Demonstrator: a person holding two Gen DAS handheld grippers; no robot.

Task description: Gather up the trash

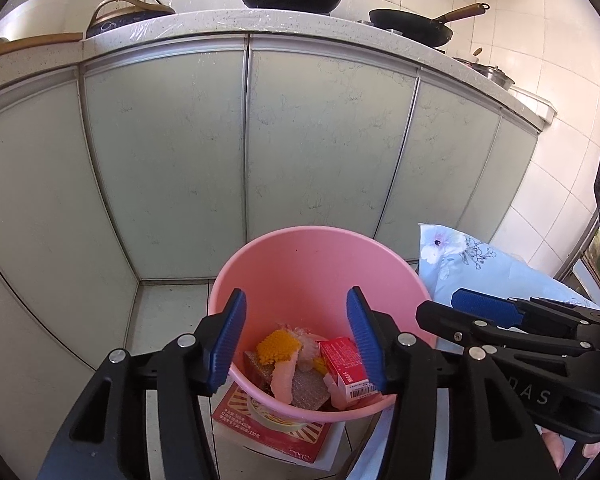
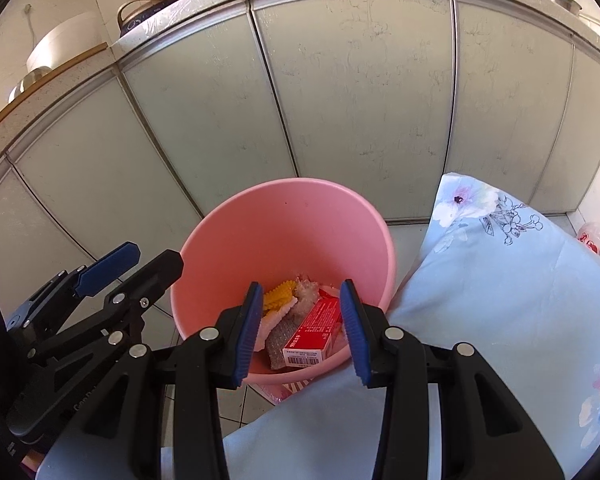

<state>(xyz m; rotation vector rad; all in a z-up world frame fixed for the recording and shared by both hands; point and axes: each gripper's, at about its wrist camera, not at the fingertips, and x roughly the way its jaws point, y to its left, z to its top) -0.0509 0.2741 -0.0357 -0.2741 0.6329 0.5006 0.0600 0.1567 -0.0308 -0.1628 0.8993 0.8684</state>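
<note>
Trash lies gathered in the round pink plastic bucket (image 1: 300, 264), which stands on the tiled kitchen floor just in front of the pale glass cabinet doors (image 1: 324, 140): a small red cardboard box with a barcode (image 2: 314, 338), a yellow ridged scrap (image 1: 278, 346), a piece of bubble wrap (image 2: 280, 344) and pale pink bits rest at the bottom. The left claw (image 1: 296, 344) hangs over the near rim, its blue pads spread wide with nothing between them. The right claw (image 2: 302, 328) hovers beside it above the same rim, its pads parted and also empty; the box seen between them lies down in the bucket, untouched.

By the look of it, the step in hand is a drop into the bucket just completed. A flat red printed packet (image 1: 276, 424) lies on the floor, partly under the bucket's near side, and seems the likeliest next piece; taking it calls for a low reach beneath the rim, or nudging the bucket aside first.

Room is tight: cabinet doors close off the far side, a light blue floral pillow (image 2: 500, 280) presses against the bucket's right, and the two claws crowd each other over the opening. Open floor lies to the left and near. Pans sit on the speckled stone desk (image 1: 220, 24) above, well clear.
</note>
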